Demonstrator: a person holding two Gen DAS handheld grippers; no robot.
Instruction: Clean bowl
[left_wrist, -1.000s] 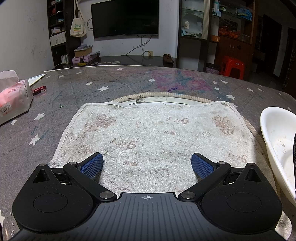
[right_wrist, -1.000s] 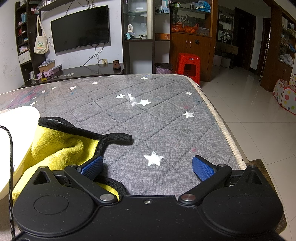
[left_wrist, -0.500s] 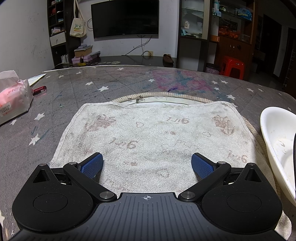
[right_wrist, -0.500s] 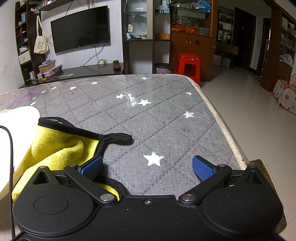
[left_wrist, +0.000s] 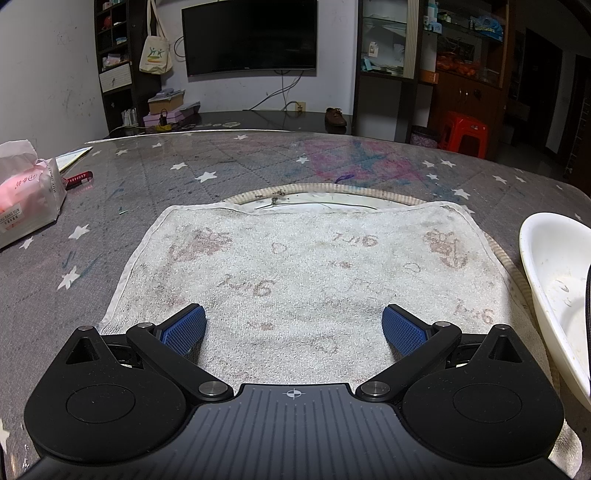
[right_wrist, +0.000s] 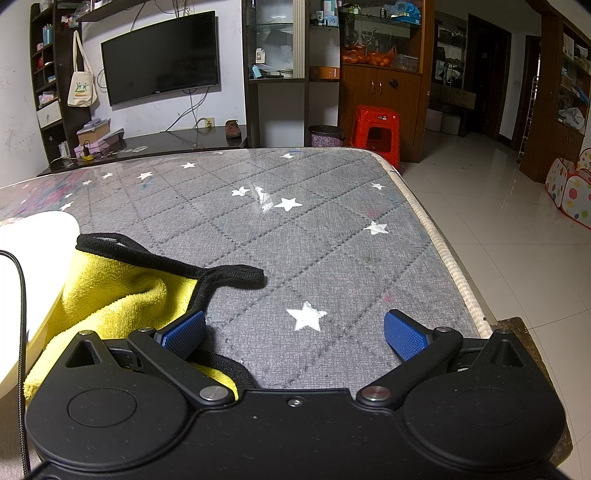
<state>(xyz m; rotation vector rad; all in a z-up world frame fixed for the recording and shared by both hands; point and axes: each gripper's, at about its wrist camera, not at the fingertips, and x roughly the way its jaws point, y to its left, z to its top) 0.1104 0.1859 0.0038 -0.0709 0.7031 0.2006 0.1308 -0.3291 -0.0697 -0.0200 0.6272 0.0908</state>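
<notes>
While jaws gape, one bowl.

A dark TV hung on the white wall, a tote bag beside it on a dark shelf unit. Below stood a low black cabinet with a shoe on it. Past the bench's far right corner were a red stool, a bin, wooden cupboards and a glossy tiled floor.
</notes>
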